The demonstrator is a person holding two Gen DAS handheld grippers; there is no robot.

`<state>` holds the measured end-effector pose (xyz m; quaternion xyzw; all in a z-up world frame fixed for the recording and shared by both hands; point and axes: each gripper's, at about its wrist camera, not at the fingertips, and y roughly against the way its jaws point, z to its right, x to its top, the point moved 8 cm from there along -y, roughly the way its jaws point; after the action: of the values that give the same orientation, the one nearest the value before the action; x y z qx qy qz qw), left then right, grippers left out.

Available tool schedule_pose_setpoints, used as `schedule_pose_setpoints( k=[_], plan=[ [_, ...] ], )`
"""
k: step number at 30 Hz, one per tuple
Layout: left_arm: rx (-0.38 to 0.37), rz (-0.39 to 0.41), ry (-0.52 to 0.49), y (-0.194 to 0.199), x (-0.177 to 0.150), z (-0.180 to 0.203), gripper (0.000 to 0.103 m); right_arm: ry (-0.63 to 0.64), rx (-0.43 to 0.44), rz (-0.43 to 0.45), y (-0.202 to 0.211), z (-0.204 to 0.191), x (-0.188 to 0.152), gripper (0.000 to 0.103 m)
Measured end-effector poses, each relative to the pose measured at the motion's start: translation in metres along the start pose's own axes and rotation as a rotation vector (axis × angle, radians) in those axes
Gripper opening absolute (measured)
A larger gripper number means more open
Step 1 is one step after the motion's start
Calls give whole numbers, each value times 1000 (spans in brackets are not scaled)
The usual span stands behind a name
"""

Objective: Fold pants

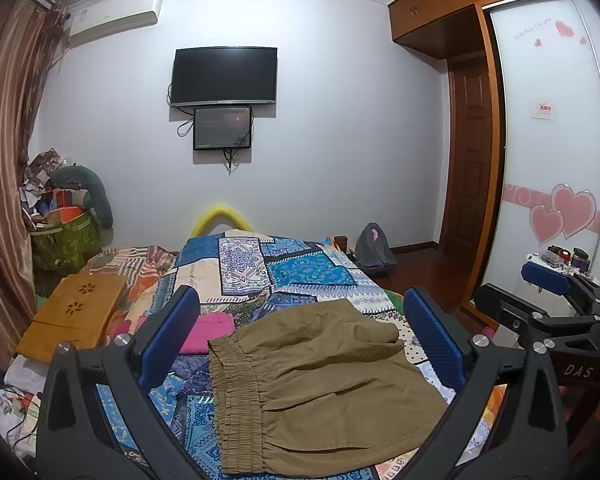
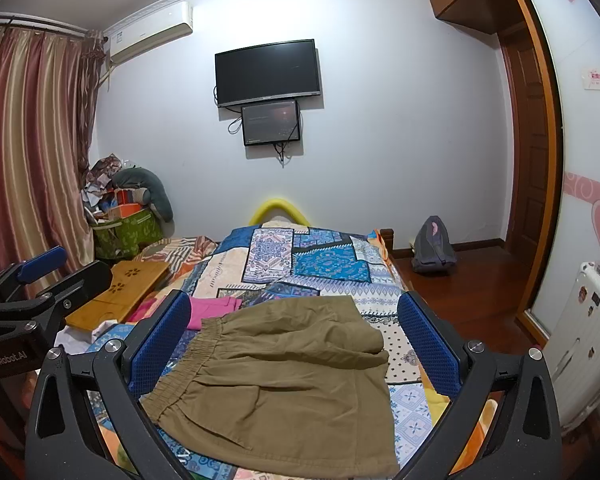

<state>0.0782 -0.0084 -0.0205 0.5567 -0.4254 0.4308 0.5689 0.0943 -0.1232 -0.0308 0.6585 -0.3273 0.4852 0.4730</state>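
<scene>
Olive-brown pants (image 1: pixel 320 392) lie folded on the patchwork bedspread (image 1: pixel 300 272), elastic waistband to the left. They also show in the right wrist view (image 2: pixel 284 380). My left gripper (image 1: pixel 300 328) is open and empty, held above the pants with its blue pads (image 1: pixel 168 336) wide apart. My right gripper (image 2: pixel 296 328) is open and empty too, above the pants. The right gripper also shows at the right edge of the left wrist view (image 1: pixel 548 280). The left gripper shows at the left edge of the right wrist view (image 2: pixel 40 264).
A pink garment (image 1: pixel 208 332) lies left of the pants. A wooden lap tray (image 1: pixel 72 312) sits on the bed's left side. A grey backpack (image 2: pixel 432 248) stands on the floor by the wall. A white suitcase (image 2: pixel 584 340) is at the right.
</scene>
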Motion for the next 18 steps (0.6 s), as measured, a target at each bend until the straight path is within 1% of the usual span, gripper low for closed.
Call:
schedule_pose_setpoints(
  k=[18],
  plan=[
    [-3,-4,20,-2,-3,-4,103,-3,1,-1,3,3,-1,103]
  ],
)
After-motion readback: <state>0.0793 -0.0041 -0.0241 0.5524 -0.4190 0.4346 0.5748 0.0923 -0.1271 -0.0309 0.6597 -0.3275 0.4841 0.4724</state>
